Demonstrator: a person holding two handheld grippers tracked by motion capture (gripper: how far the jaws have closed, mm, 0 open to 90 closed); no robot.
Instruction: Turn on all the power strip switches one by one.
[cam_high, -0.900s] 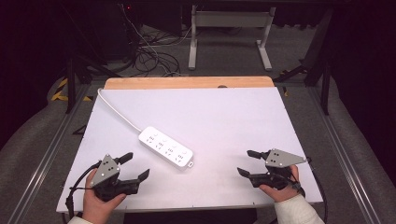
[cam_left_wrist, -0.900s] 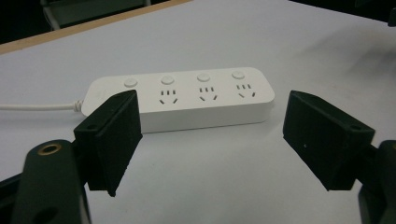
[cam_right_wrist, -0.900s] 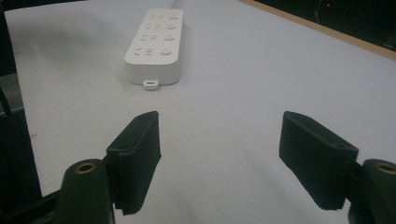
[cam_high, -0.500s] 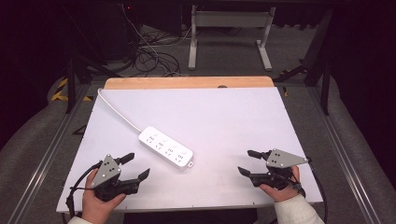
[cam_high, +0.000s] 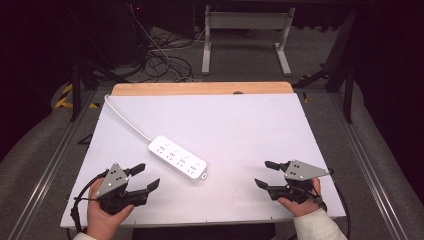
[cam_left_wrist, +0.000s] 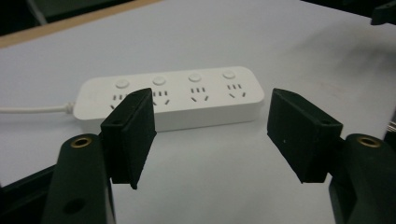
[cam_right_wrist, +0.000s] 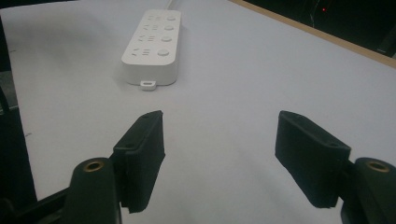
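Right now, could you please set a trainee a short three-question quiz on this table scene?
1. True or false: the left tongs are shut on the power strip.
2. How many sockets does the power strip have: A two, B four, C six?
3. Fill in: the strip's cable runs toward the table's far ____ corner in the high view.

Key: 1 false, both the left tongs and the right tongs are open and hold nothing, apart from the strip. 2 B, four sockets, each with a round button beside it. 3 left.
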